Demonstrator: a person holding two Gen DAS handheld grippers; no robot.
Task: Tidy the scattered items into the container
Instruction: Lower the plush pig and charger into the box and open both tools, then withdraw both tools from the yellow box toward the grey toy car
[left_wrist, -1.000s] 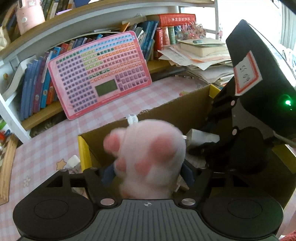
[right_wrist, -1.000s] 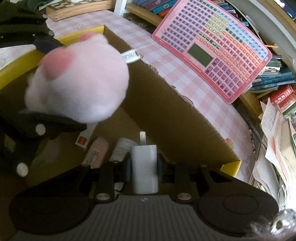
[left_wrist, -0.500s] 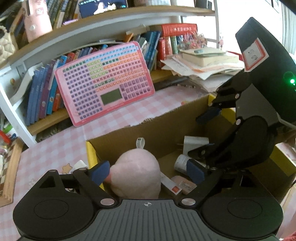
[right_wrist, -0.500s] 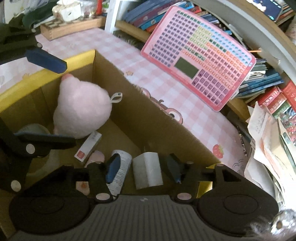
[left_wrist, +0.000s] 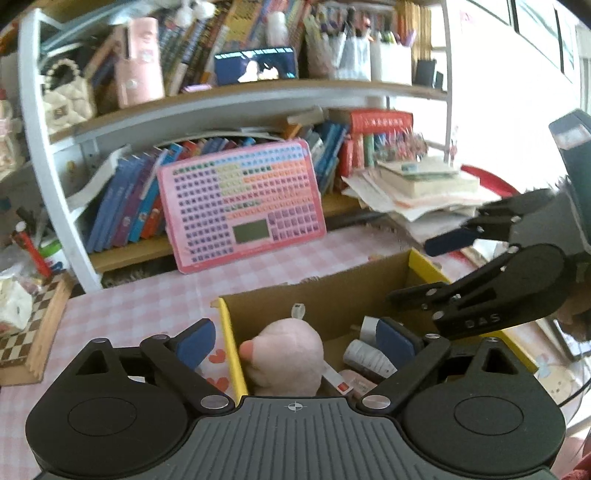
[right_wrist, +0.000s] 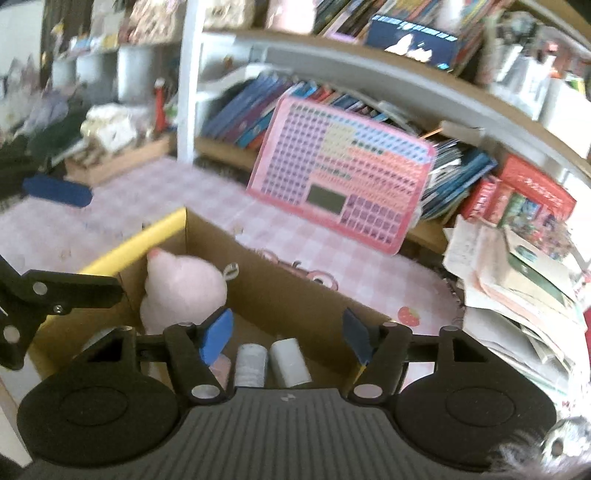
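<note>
While your left wrist view shows the right gripper (left_wrist: 436, 266) reaching in from the right above the cardboard box (left_wrist: 332, 291), your right wrist view shows only one blue pad and a black link of the left gripper (right_wrist: 48, 236) at its left edge. The left gripper's jaws are opening and already wide, nothing between them; one pad hangs over the pink checked tablecloth (left_wrist: 147, 299) outside the yellow rim, the other over the box interior. Your right gripper's jaws are opening too, about half spread and empty, above the box's near end. The box top is open, with free space over it and bare cloth between its far wall and the pink keyboard toy (left_wrist: 240, 206) leaning on the bookshelf (left_wrist: 236, 92). Inside, the pink plush toy (left_wrist: 284, 354) sits against the left wall, with a white charger block (right_wrist: 290, 358), a grey cylinder (right_wrist: 251, 365) and a small red-and-white pack (left_wrist: 338, 382) lying on the floor beside it.
</note>
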